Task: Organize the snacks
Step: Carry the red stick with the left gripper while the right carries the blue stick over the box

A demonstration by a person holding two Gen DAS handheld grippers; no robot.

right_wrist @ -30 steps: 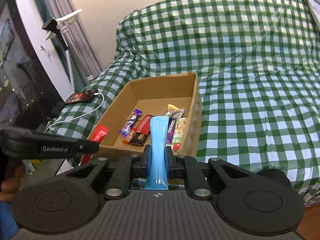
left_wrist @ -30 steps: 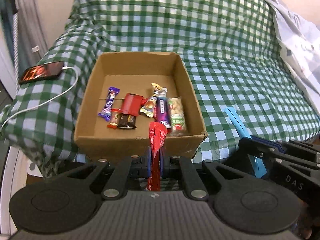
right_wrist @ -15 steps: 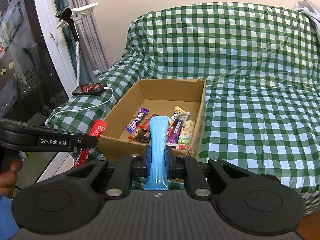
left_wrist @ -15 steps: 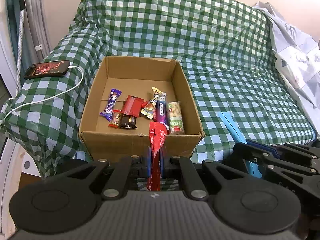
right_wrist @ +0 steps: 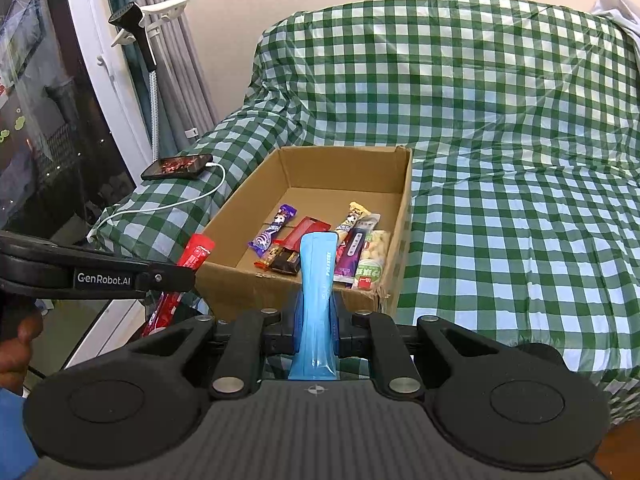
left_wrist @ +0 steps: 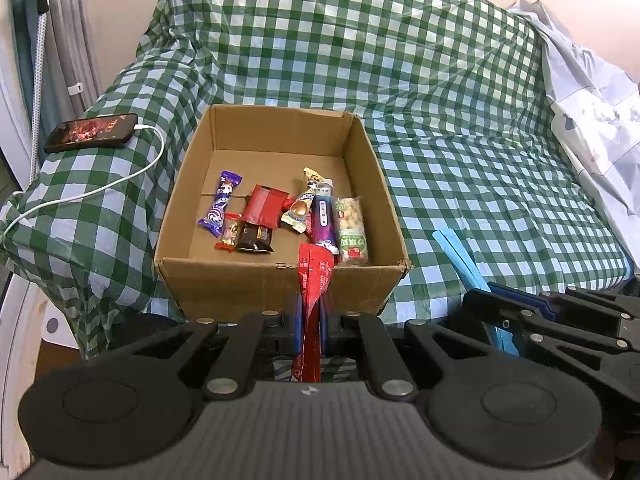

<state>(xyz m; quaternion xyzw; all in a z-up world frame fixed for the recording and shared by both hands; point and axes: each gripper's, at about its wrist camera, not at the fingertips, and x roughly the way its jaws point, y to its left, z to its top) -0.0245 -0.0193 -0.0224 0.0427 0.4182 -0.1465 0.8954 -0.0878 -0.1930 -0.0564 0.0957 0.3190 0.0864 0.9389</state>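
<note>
Since a second ago both views have pulled back and tipped up a bit: the box sits lower and smaller in frame, more of the sofa back shows, and the packets haven't shifted in their grips.

Your left tool (left_wrist: 310,330) is clenched on the red snack stick (left_wrist: 314,280), low centre of the left view, its top poking just over the near wall of the cardboard box (left_wrist: 280,284). Your right tool (right_wrist: 318,328) is clamped on the blue snack stick (right_wrist: 318,276), same deal, low centre of the right view with the box right behind it.

Handling-wise, I'd say both are light, floppy foil or plastic sachets. You've got them pinched near the lower half, so the free top end can droop or swing. The film looks slick, so keep the squeeze on until you're over the box. The blue one bulges like it's got soft filling; I wouldn't crush it.

Further out, the box holds the rest: a purple wrapper (left_wrist: 220,204) mid-left, a red pouch (left_wrist: 264,210) with a dark bar (left_wrist: 256,238) under it, a green nut pack (left_wrist: 352,232) by the right wall. A phone (left_wrist: 92,132) on charge lies upper left on the checked sofa cover (left_wrist: 460,140).
</note>
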